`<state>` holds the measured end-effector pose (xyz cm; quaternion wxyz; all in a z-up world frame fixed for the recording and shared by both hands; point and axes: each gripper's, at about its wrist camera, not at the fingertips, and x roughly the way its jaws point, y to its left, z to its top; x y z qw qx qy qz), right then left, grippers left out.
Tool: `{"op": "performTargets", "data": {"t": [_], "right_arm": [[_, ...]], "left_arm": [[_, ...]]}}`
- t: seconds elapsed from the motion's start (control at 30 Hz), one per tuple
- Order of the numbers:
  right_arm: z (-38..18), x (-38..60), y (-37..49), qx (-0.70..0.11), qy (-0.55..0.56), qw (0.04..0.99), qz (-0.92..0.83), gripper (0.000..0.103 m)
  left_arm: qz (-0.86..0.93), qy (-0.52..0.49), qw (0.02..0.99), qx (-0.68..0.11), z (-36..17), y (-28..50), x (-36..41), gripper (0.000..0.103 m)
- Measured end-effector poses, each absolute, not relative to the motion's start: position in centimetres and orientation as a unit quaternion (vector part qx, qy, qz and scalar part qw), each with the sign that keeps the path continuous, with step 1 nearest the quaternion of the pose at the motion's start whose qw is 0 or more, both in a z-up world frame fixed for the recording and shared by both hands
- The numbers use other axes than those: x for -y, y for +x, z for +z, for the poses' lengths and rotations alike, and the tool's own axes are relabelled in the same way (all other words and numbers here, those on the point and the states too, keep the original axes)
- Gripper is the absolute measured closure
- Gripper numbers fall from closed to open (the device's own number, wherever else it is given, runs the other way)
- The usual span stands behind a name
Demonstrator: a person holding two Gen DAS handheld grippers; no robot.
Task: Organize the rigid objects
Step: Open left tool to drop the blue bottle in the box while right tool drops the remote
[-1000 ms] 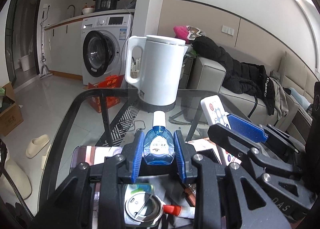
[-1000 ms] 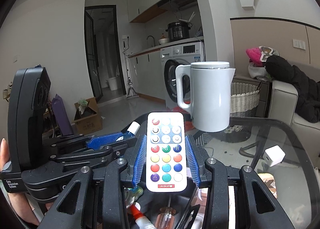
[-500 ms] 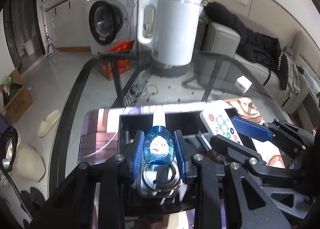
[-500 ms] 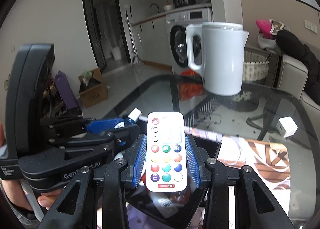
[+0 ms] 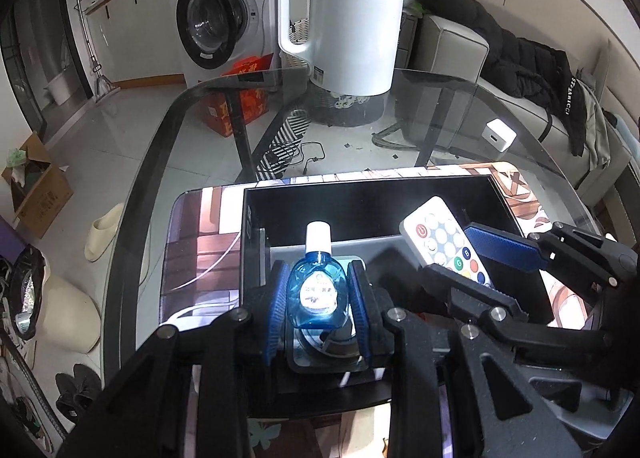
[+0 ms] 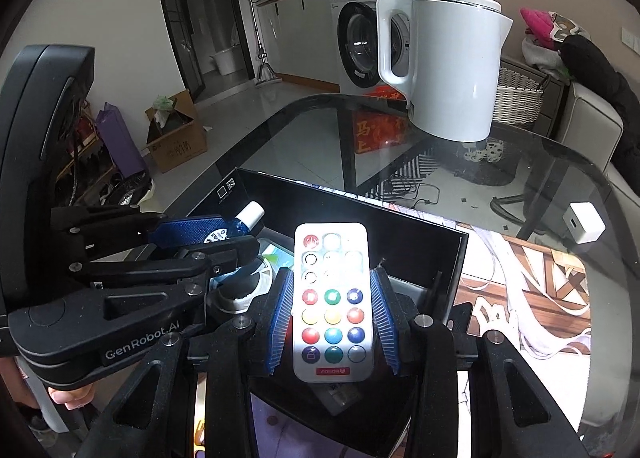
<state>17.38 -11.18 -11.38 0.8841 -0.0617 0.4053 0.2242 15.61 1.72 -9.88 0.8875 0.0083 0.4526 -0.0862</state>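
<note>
My left gripper (image 5: 318,300) is shut on a small blue bottle (image 5: 317,290) with a white cap, held over the open black box (image 5: 360,194). My right gripper (image 6: 331,318) is shut on a white remote (image 6: 331,298) with coloured buttons, held over the same box (image 6: 460,254). The remote also shows in the left wrist view (image 5: 444,246), to the right of the bottle. The bottle's cap shows in the right wrist view (image 6: 249,214), to the left of the remote. A round metal lid (image 6: 244,294) lies in the box under the left gripper.
The box rests on a patterned mat (image 5: 200,242) on a glass table (image 5: 440,98). A white kettle (image 5: 348,18) stands at the table's far side. A small white cube (image 5: 498,136) sits at the right. A sofa (image 5: 460,50) stands beyond the table.
Both grippers have tilted downward and moved over the black box while keeping hold of the bottle and the remote. The box interior is now in view below them.
</note>
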Motion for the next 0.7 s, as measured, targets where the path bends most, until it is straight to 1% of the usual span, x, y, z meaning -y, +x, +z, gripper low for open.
{"op": "performTargets", "data": {"t": [0.2, 0.3, 0.33, 0.4, 0.47, 0.5, 0.7], "right_arm": [[-11.3, 11.0, 17.1, -0.401, -0.068, 0.886, 0.222, 0.064], [-11.3, 11.1, 17.1, -0.402, -0.067, 0.887, 0.219, 0.063], [-11.2, 11.2, 17.0, -0.401, -0.067, 0.887, 0.217, 0.063], [-11.1, 11.4, 16.8, -0.400, -0.067, 0.889, 0.212, 0.059], [-10.9, 11.8, 16.7, -0.398, -0.060, 0.890, 0.212, 0.058], [-10.7, 12.0, 16.5, -0.397, -0.055, 0.891, 0.214, 0.057], [-9.2, 13.0, 14.9, -0.371, -0.049, 0.904, 0.206, 0.056]], "left_arm": [[-0.080, 0.011, 0.890, -0.449, -9.8, 15.6, -1.7, 0.073], [-0.080, 0.006, 0.890, -0.449, -9.8, 15.5, -1.8, 0.071], [-0.080, 0.003, 0.891, -0.447, -9.7, 15.3, -1.8, 0.070], [-0.083, -0.001, 0.892, -0.444, -9.6, 15.1, -1.7, 0.066], [-0.087, -0.003, 0.895, -0.438, -9.3, 14.9, -1.7, 0.058], [-0.087, -0.005, 0.897, -0.434, -9.1, 14.7, -1.6, 0.056], [-0.092, -0.009, 0.908, -0.409, -7.4, 13.0, -1.4, 0.056]]}}
